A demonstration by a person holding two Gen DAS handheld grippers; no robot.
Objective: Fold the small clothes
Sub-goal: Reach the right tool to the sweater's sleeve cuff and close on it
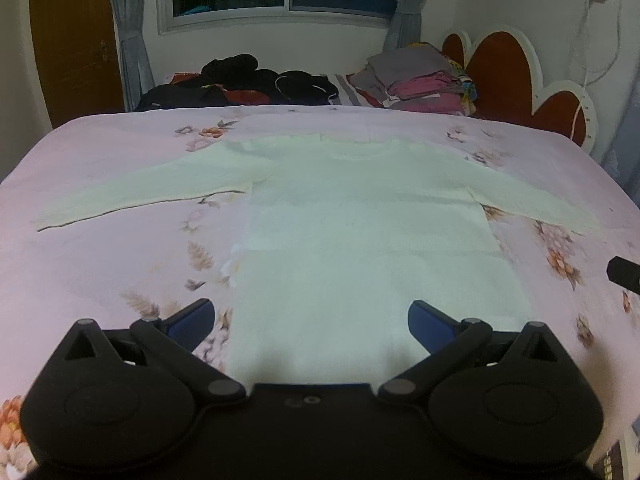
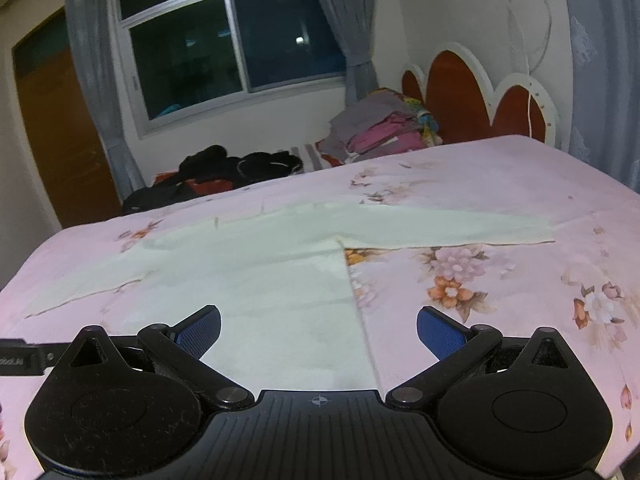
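Lay flat and face-up on the pink floral bedsheet (image 1: 100, 280): a pale cream long-sleeved knit top (image 1: 360, 240), hem toward the cameras, both sleeves spread sideways, neckline at the far end. Hovered just above the hem, the left tongs (image 1: 311, 326), blue pads wide apart and holding nothing. Sat over the garment's right side edge near the hem, the right tongs (image 2: 319, 330), likewise spread wide and empty. Not yet begun, by the look of it, any fold. Piled at the far end of the bed, dark clothes (image 1: 256, 84) and a folded stack of grey and pink garments (image 1: 416, 80).

Likely to go wrong from here: pinching sheet together with knit, since both lay thin and flush; dragging the top askew if only one layer got caught; an uneven fold from unequal grips. Hard to judge through the fisheye, possibly a slight ripple near the neckline.
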